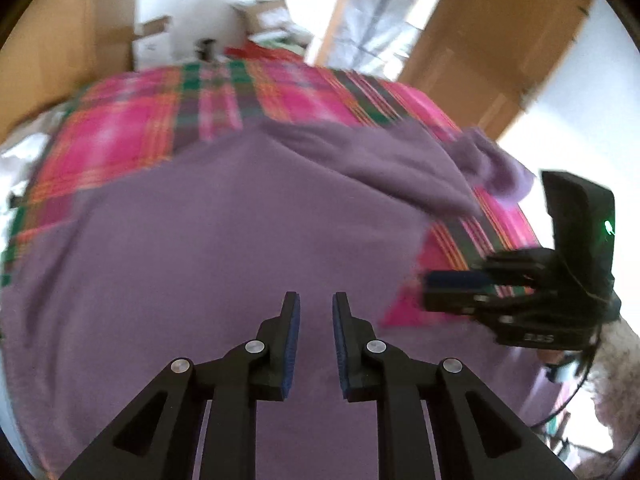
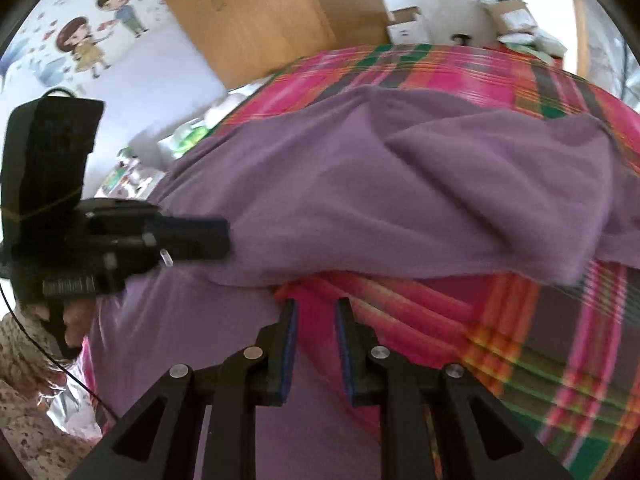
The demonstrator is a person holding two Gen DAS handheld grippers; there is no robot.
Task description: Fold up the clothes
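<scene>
Bright daylight, motion blur, fisheye warping

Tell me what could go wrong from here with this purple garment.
1. Both claws are empty: the left claw and the right claw each show a gap with no cloth in it, so the purple garment may settle unevenly.
2. The folded-over part lies rumpled with ridges; pressing on could set creases.
3. The garment's edge lies right by the plaid blanket, so a regrasp might pinch both.
</scene>
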